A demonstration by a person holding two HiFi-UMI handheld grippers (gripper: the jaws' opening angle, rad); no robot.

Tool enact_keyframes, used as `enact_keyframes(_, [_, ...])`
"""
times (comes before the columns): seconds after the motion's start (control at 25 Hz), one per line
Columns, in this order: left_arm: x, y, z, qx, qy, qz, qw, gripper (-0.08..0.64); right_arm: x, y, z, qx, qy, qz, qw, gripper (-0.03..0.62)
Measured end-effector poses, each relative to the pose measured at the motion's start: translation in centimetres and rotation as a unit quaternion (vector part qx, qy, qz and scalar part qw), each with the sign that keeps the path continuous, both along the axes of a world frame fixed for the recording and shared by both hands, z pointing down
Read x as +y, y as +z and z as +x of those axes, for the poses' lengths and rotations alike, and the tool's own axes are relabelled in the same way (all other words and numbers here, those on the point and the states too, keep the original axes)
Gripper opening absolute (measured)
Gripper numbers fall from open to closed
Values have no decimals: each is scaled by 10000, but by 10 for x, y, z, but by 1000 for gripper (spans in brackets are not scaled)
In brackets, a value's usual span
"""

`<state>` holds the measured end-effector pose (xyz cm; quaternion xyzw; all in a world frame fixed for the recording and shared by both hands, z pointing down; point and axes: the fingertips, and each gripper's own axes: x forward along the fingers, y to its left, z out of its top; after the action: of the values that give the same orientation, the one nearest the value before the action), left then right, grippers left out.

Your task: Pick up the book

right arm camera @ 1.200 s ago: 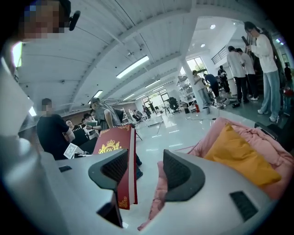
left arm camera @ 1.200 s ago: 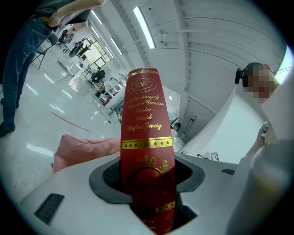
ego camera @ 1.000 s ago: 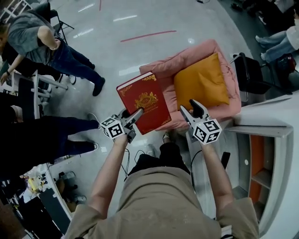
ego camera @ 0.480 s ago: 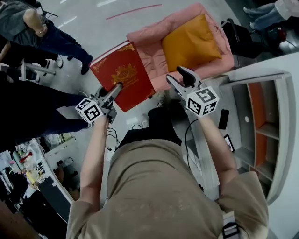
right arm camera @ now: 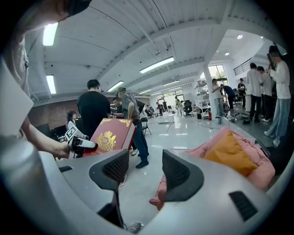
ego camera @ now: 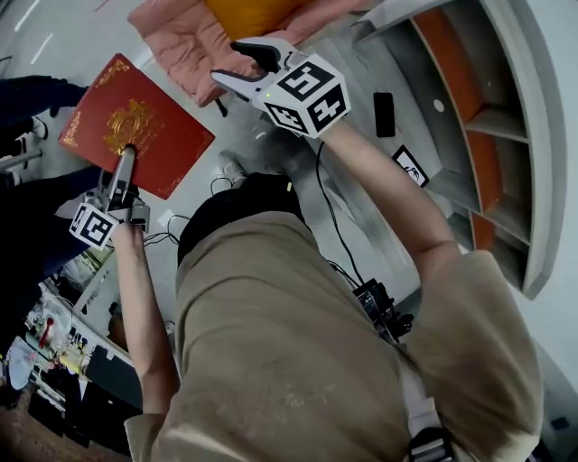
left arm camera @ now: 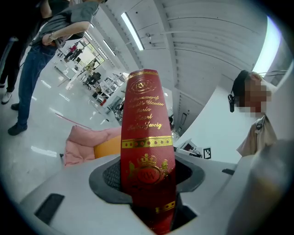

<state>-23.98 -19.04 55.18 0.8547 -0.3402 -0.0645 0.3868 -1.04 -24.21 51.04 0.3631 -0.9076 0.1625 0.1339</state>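
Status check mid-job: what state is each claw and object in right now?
book: closed, held in the air by one edge.
left claw: shut on the book.
right claw: open, nothing between its jaws.
orange cushion: lying on the pink armchair.

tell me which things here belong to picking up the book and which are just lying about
Part of the job: red book, clamped in the shut left gripper; right gripper, open and empty.
Just lying about: pink armchair, orange cushion on it, white shelving unit.
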Motion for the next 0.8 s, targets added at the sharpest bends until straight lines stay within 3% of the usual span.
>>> enact_keyframes(0.24, [23, 1, 24, 333, -191, -305, 9988, 242, 22, -2, 29, 53, 26, -131, 9999, 237])
enact_keyframes(0.52, [81, -2, 60, 284, -195, -311, 9989, 242, 67, -11, 61, 85, -150, -11, 9999, 238])
enact_keyframes(0.8, [106, 4, 56, 190, -469, -500, 9975, 242, 71, -18, 71, 73, -405, 5, 9992, 236])
